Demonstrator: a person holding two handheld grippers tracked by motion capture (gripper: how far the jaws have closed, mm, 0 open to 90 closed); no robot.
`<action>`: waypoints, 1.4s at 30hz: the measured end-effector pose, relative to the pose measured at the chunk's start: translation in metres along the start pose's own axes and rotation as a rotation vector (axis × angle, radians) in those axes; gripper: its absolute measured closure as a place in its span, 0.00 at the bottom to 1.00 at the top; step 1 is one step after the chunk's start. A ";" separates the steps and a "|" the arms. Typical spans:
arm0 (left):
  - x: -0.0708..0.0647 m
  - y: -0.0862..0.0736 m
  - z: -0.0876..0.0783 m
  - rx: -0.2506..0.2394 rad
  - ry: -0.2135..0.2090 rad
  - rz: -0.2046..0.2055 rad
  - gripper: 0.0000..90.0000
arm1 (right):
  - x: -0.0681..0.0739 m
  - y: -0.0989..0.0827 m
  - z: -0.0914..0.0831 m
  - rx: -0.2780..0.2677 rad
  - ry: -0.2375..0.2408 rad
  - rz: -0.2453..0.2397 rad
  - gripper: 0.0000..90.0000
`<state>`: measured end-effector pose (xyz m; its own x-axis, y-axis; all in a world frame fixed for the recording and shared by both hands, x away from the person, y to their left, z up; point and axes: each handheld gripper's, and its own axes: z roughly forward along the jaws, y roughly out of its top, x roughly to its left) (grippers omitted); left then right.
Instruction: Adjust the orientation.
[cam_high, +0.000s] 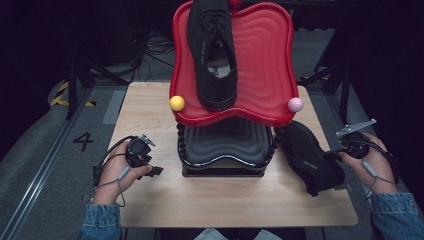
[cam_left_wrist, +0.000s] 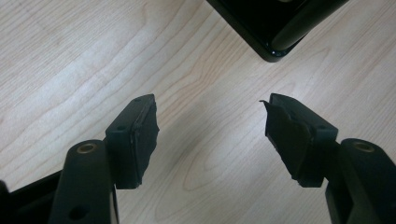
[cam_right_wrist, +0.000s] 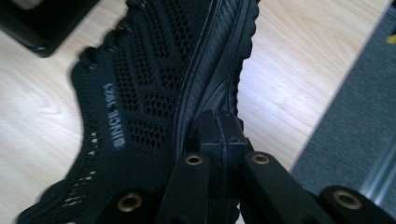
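Your right gripper (cam_right_wrist: 219, 135) is clamped on the heel edge of a black knit shoe (cam_high: 310, 157), which lies at the table's (cam_high: 150, 200) right side beside the black rack (cam_high: 225, 150). Your left gripper (cam_left_wrist: 210, 135) rests with jaws apart over bare wood. A second shoe (cam_high: 212, 50) sits on the red tray (cam_high: 265, 60) above.

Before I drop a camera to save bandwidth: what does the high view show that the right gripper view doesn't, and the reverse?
High view alone: the red tray with a shoe on it, a yellow ball, a pink ball, the black stand, the left gripper and both hands. Right gripper view alone: the knit mesh, the lettering on the second shoe, and the right gripper shut at its sole edge. Shared: that shoe, the table and the right gripper.
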<state>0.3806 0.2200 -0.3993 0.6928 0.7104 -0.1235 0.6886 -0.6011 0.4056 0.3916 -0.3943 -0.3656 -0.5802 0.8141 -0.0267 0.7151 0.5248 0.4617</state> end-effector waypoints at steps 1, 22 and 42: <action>0.000 0.001 0.000 0.007 -0.002 -0.002 0.39 | -0.003 0.001 0.000 0.008 -0.008 0.003 1.00; -0.002 0.004 -0.003 -0.016 0.001 0.017 0.39 | 0.019 -0.005 0.048 0.272 0.046 -0.142 1.00; 0.000 0.001 0.001 -0.006 -0.010 0.005 0.38 | 0.050 0.013 -0.001 0.140 0.063 -0.183 1.00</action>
<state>0.3821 0.2189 -0.3999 0.6982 0.7038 -0.1311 0.6843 -0.6021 0.4114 0.3711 -0.3468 -0.3597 -0.7249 0.6876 -0.0410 0.6406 0.6948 0.3270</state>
